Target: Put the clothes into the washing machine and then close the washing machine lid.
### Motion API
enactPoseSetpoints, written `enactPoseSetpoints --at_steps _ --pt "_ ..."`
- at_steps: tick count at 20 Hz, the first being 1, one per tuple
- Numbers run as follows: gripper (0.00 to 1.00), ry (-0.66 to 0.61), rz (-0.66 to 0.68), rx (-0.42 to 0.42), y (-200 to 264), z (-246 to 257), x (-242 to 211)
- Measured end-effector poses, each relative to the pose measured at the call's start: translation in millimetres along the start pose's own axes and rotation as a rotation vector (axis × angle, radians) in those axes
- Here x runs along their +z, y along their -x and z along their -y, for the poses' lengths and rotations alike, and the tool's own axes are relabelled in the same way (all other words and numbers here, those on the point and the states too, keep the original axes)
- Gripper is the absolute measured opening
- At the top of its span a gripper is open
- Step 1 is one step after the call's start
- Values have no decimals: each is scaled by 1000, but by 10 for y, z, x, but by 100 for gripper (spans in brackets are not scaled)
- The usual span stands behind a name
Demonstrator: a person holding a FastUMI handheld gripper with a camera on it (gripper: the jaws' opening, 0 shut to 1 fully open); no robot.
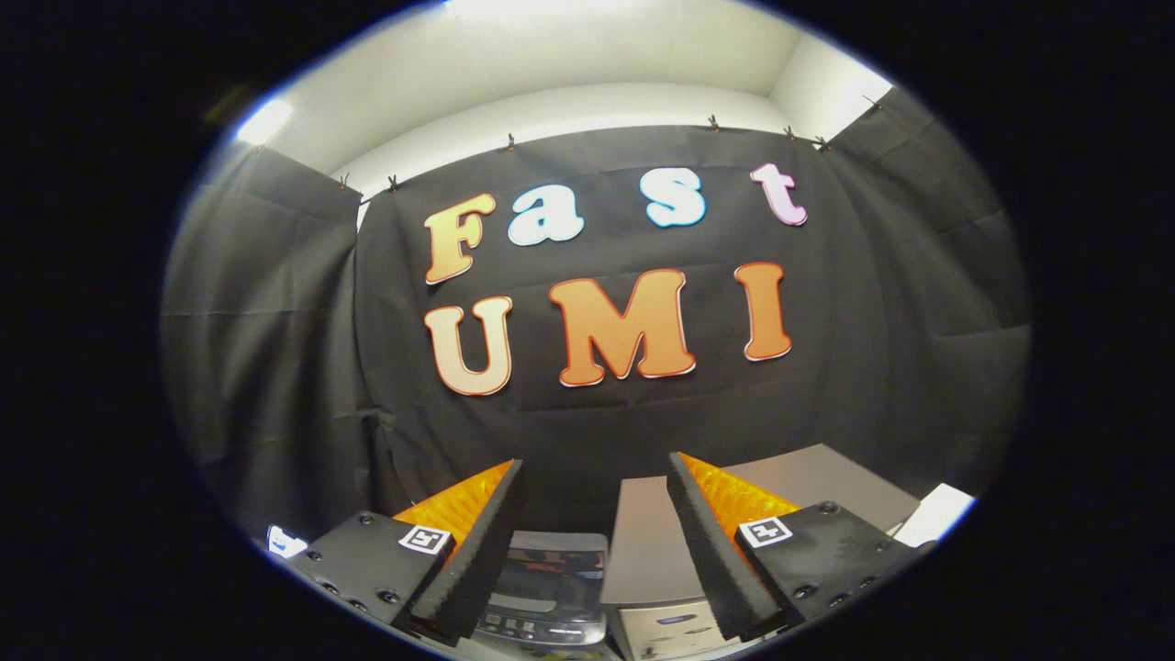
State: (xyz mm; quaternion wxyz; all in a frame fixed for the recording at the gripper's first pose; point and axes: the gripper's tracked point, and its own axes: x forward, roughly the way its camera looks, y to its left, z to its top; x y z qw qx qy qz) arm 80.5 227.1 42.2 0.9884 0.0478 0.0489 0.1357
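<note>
Between your spread, empty fingers (597, 551) at 6 o'clock sits the washer (551, 588), grey box (656, 560) at its 3 o'clock; you aim high to approach, no clothes seen.

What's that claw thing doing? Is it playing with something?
Not yet. A person is holding the claw, and its two fingers are spread apart with nothing between them. It is pointing mostly at the black cloth wall. Down low, seen between and past the fingers, sits a small washing machine next to a grey box. I can't see any clothes right now, so the washing job hasn't really got going.
</note>
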Motion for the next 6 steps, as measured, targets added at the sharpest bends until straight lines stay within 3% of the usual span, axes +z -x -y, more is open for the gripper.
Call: enactPoseSetpoints --at_steps 6 --pt "99 51 45 -38 660 524 199"
